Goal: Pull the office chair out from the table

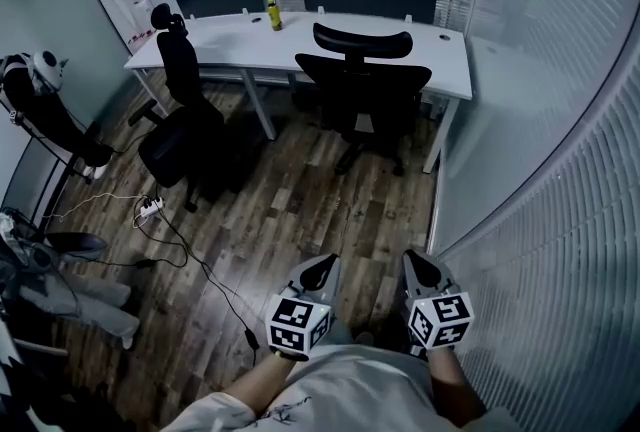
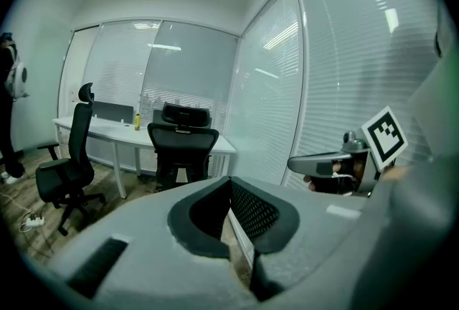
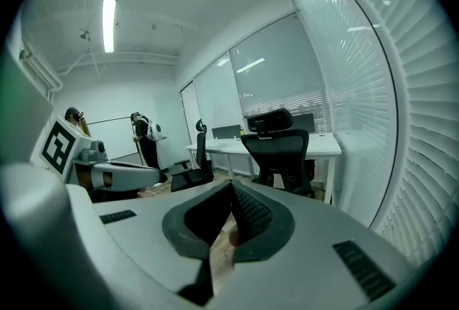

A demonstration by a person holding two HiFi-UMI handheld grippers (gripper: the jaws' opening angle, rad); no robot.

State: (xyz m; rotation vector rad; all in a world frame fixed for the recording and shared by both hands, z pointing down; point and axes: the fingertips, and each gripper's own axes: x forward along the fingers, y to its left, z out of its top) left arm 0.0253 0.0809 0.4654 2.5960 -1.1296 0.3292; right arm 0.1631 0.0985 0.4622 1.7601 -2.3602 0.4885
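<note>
From the head view, the left gripper (image 1: 320, 270) and the right gripper (image 1: 420, 265) are held side by side low in the picture, each with its jaws closed together and nothing between them, both pointing across the wooden floor (image 1: 290, 210). The office chair (image 1: 362, 80) stands well apart from them at the far side of the room, its back towards the camera and its front pushed up to the near edge of the white counter (image 1: 230, 40), towards that counter's right end. A yellow bottle (image 1: 273, 16) stands upright on the counter. A second chair (image 1: 180, 120) stands clear of the counter at its left end, turned sideways, with a power strip (image 1: 150, 208) and its cable on the floor near it. A person (image 1: 40, 110) stands at the left edge. In the left gripper view, the jaws meet at their tips with only floor visible beyond them; the office chair (image 2: 183, 143) is straight ahead against the counter (image 2: 107, 130), and the right gripper (image 2: 295, 161) shows at the right before the window blinds (image 2: 344, 72). In the right gripper view, the jaws are likewise pressed together and empty; the office chair (image 3: 280, 147) is ahead and slightly right, close against the counter (image 3: 323, 147), and the left gripper (image 3: 152, 174) shows at the left.
</note>
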